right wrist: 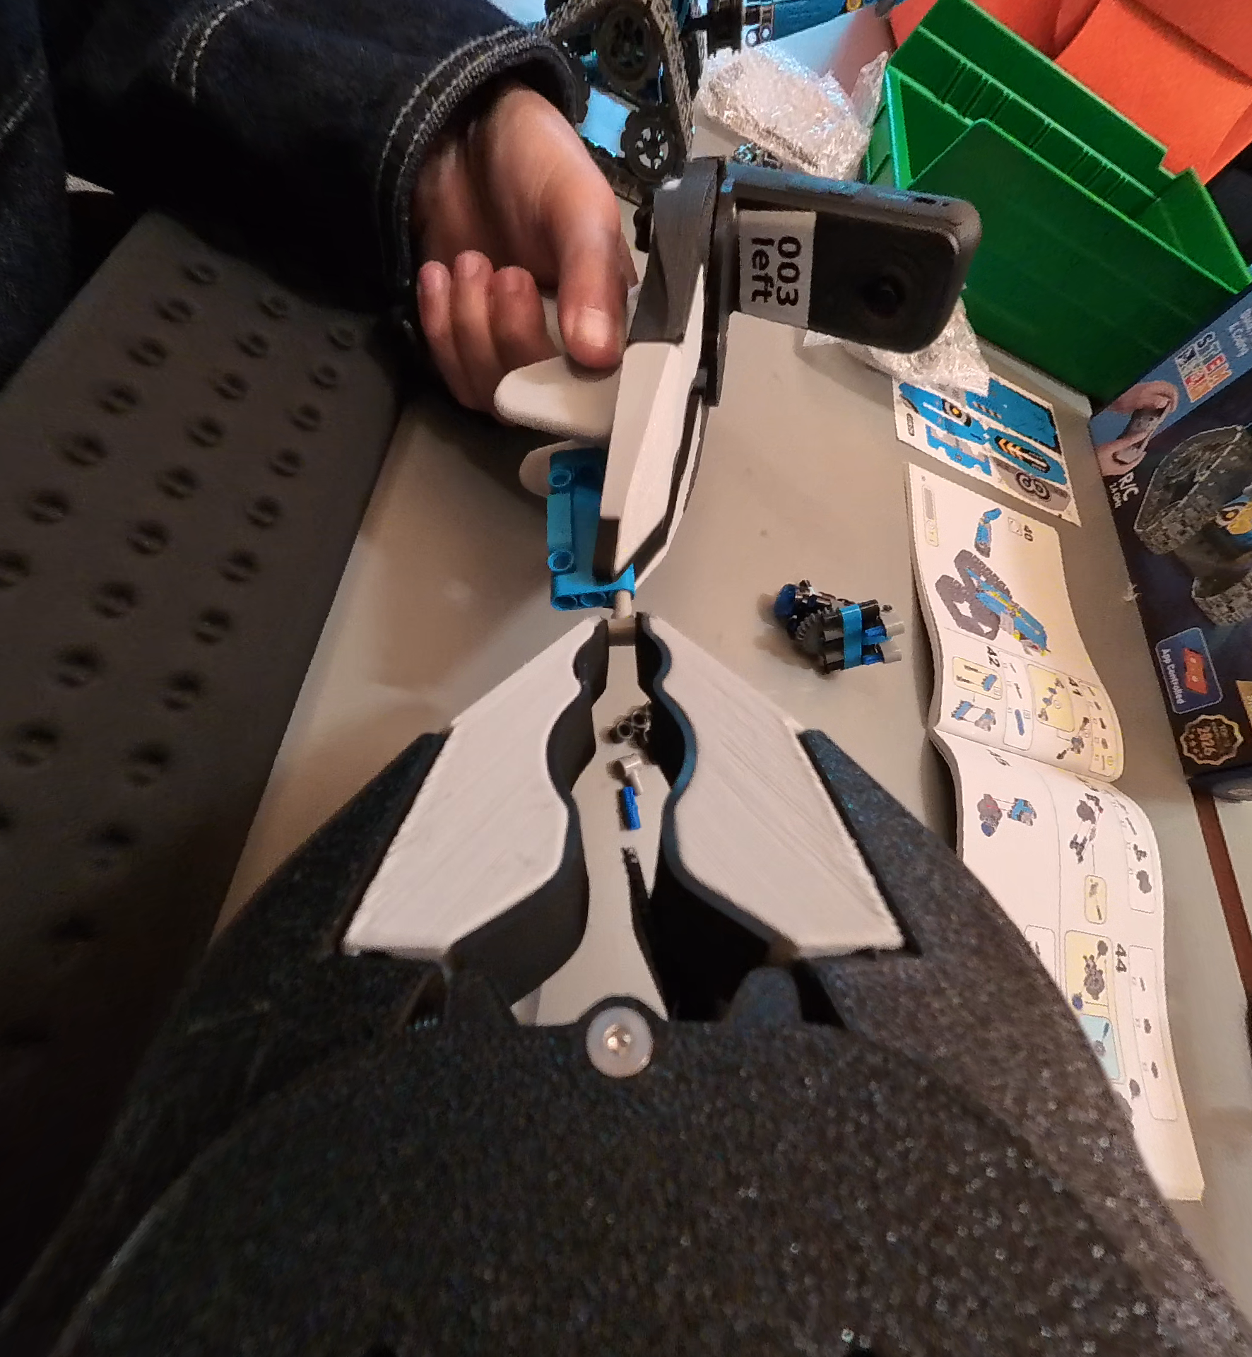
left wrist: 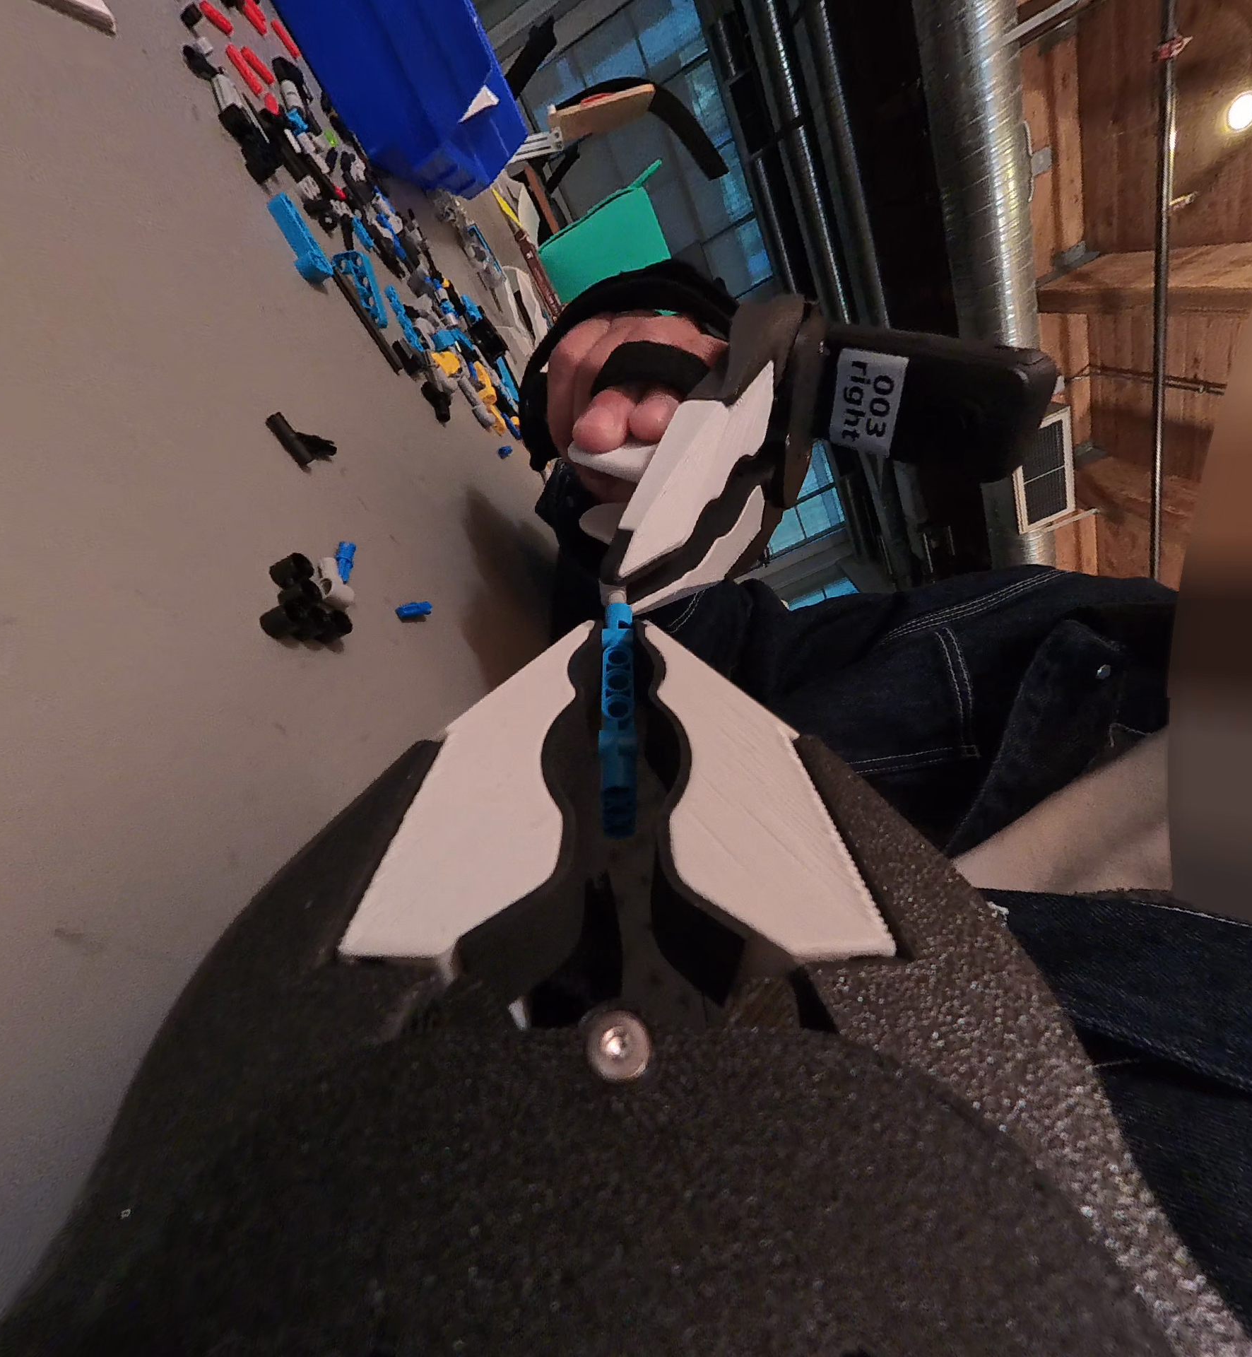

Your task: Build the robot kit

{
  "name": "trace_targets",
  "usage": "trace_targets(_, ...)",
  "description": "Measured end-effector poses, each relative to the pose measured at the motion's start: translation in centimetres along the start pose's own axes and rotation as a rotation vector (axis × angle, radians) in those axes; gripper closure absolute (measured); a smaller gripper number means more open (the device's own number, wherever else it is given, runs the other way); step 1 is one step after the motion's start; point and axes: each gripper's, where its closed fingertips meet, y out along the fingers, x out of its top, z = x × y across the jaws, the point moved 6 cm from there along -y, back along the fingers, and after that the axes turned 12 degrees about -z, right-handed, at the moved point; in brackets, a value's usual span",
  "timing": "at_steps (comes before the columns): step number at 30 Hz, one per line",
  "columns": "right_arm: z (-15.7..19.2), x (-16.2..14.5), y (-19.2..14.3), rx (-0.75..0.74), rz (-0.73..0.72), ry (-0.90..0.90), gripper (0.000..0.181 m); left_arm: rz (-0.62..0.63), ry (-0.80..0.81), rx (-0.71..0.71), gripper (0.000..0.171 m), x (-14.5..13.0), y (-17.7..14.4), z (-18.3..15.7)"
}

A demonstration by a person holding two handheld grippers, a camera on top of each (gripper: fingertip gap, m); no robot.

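My left gripper (left wrist: 617, 624) is shut on a blue perforated building beam (left wrist: 617, 723), held in the air above the table. In the right wrist view the same beam (right wrist: 572, 540) sticks out beside the left gripper (right wrist: 627, 569). My right gripper (right wrist: 623, 624) is shut on a small light-grey pin (right wrist: 621, 615) whose tip meets the end of the blue beam. In the left wrist view the right gripper (left wrist: 619, 584) comes down from above and its tips meet mine at the grey pin (left wrist: 616, 593). A hand holds each gripper.
Loose black, white and blue parts (left wrist: 307, 595) and a long scatter of bricks (left wrist: 403, 294) lie on the table beside a blue bin (left wrist: 417, 88). A small blue-black assembly (right wrist: 832, 624), an open instruction booklet (right wrist: 1034, 771), a product box (right wrist: 1225, 558), green bins (right wrist: 1049, 220) and a dark studded mat (right wrist: 131, 587) show too. The grippers are tip to tip, or close to it.
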Motion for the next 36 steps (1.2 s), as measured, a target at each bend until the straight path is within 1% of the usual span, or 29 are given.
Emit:
trace_targets(5, 0.0, -0.1, -0.1, 0.013, -0.027, 0.037, 0.176, 0.007, -0.001, -0.004, 0.167, 0.0, 0.1, 0.0)
trace_targets(8, 0.1, -0.4, 0.1, 0.004, 0.011, 0.012, 0.176, 0.007, -0.005, 0.026, 0.167, -0.1, 0.0, 0.3)
trace_targets(10, 0.0, -0.5, 0.1, 0.011, 0.002, 0.036, 0.176, 0.011, 0.002, 0.038, 0.167, -0.1, 0.1, 0.4)
trace_targets(12, 0.1, -0.7, 0.2, 0.013, 0.017, 0.022, 0.175, 0.018, 0.005, 0.052, 0.167, -0.2, 0.1, 0.5)
trace_targets(14, 0.0, -0.8, 0.2, 0.02, -0.011, 0.05, 0.176, 0.019, -0.002, 0.052, 0.167, -0.2, 0.1, 0.6)
trace_targets(21, 0.2, -1.6, 0.5, 0.008, 0.053, 0.017, 0.176, 0.025, -0.009, 0.118, 0.167, -0.2, 0.2, 1.3)
trace_targets(24, 0.2, -1.4, 0.7, -0.008, 0.061, -0.008, 0.175, 0.021, 0.0, 0.145, 0.167, -0.2, 0.1, 1.5)
trace_targets(25, 0.2, -1.6, 0.7, -0.002, 0.052, 0.014, 0.175, 0.024, 0.0, 0.147, 0.166, -0.2, 0.1, 1.5)
trace_targets(29, 0.0, -1.5, 0.3, 0.006, 0.015, 0.039, 0.175, 0.015, 0.0, 0.098, 0.167, -0.1, 0.1, 1.0)
trace_targets(32, -0.1, -1.1, 0.1, 0.028, -0.059, 0.104, 0.175, 0.018, -0.01, 0.051, 0.166, -0.1, 0.1, 0.6)
trace_targets(36, -0.3, -0.7, 0.0, 0.02, -0.115, 0.119, 0.175, 0.003, -0.02, 0.012, 0.166, 0.1, 0.0, 0.3)
